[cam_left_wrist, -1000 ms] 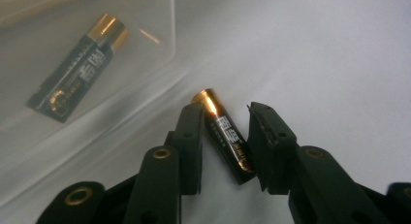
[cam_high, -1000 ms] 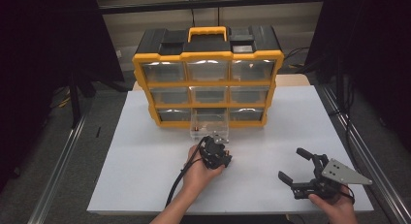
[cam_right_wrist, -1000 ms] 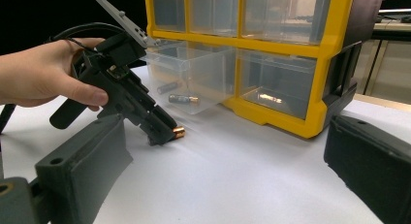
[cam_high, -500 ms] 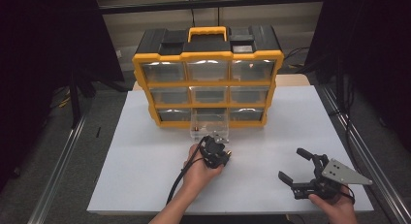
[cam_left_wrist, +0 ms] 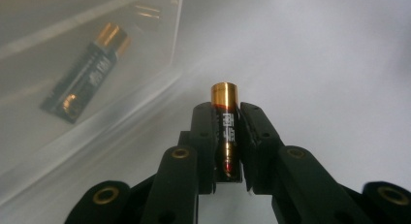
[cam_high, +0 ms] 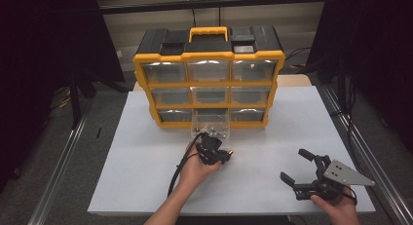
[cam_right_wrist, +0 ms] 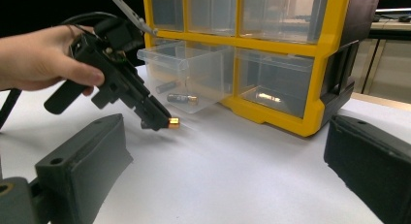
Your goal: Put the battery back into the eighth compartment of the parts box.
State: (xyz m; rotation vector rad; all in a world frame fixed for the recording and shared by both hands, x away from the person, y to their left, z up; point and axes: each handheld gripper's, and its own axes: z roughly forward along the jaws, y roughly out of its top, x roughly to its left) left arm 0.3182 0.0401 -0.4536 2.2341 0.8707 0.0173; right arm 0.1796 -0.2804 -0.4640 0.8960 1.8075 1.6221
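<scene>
A: What does the left claw (cam_left_wrist: 227,136) hold?

B: A battery (cam_left_wrist: 225,118). Both jaws pinch it tight, and its gold end sticks out past the tips. It sits mid frame in the left gripper view, just above the table (cam_high: 146,157).

A: And the right claw (cam_high: 298,166)?

B: Its jaws stand wide apart with nothing in them. It rests low at the lower right of the high view.

A: Where is the drawer (cam_right_wrist: 186,71)?

B: Pulled out of the box (cam_high: 209,79), upper middle in the right gripper view. I think two more batteries (cam_right_wrist: 182,98) lie inside, but the clear wall blurs them.

A: What could go wrong?

B: The battery is round and smooth. If the claw tips or hits the drawer rim, it may slip out and roll off across the table.
</scene>
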